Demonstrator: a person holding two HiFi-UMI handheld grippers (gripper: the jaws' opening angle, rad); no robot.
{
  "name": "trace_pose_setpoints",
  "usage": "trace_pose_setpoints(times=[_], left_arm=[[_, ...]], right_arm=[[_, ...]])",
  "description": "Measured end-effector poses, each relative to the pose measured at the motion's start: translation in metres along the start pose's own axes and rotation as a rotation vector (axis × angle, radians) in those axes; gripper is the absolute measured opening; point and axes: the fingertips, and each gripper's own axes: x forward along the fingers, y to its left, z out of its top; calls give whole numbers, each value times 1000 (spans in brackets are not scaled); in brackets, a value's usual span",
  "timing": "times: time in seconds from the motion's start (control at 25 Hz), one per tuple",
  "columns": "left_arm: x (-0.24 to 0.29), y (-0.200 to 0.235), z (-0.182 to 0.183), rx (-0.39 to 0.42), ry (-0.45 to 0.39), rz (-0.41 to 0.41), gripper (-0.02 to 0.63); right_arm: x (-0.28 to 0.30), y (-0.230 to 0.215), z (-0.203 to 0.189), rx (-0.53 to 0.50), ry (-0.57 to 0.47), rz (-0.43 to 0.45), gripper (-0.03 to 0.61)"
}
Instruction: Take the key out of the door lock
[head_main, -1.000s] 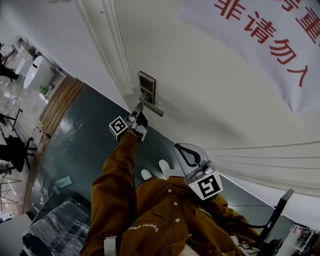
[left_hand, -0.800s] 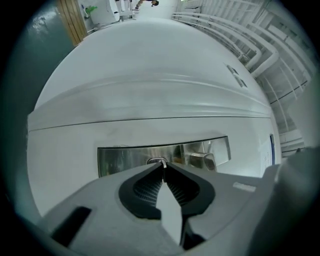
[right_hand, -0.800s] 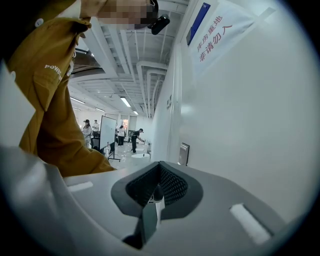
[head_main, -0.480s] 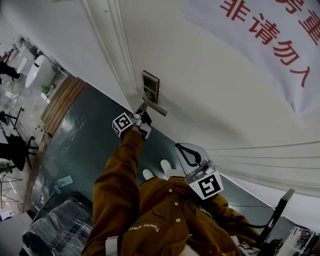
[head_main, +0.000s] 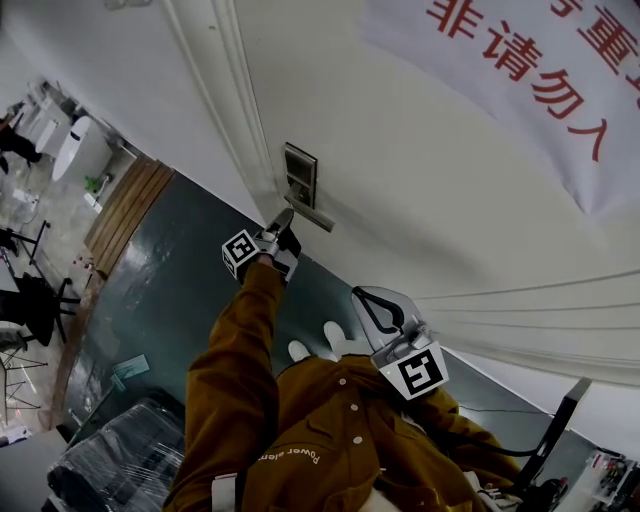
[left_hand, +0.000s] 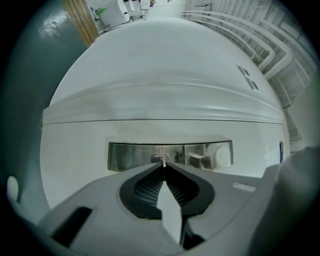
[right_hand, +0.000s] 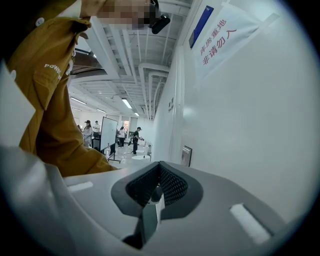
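Note:
A steel lock plate with a lever handle sits on the white door. In the left gripper view the plate fills the middle. The small key sticks out of its keyhole, with the handle just to its right. My left gripper points level at the keyhole. Its jaws have just been closing and now pinch the key's head between the pads. In the head view the left gripper touches the lock. My right gripper hangs by my chest, shut on nothing.
A white banner with red characters hangs on the door at the right. The door frame moulding runs left of the lock. Dark green floor lies below. Far off, people and a whiteboard stand in the hall.
My left gripper has edged slightly closer to the lock plate. The right gripper has kept still.

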Motion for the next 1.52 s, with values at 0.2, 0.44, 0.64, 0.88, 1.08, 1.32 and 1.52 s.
trace_pose_setpoints(times=[0.2, 0.44, 0.64, 0.88, 1.08, 1.32, 1.52], left_arm=[[-51, -32, -22, 86, 21, -83, 20], [-110, -74, -46, 202, -11, -58, 20], [-166, -124, -60, 536, -57, 36, 20], [-213, -196, -99, 1033, -168, 173, 21], [-222, -219, -119, 1291, -196, 281, 21], [-219, -217, -121, 1339, -179, 328, 21], [-218, -218, -117, 1343, -183, 329, 21]], right_arm=[[-1, 1, -5, 15, 8, 10, 6], [17, 27, -6, 23, -5, 101, 6], [34, 45, -3, 41, -23, 163, 6], [44, 45, -25, 66, 93, 185, 6], [62, 38, -38, 96, 75, 143, 5], [70, 40, -28, 81, 48, 153, 5], [73, 40, -26, 89, 52, 157, 5]])
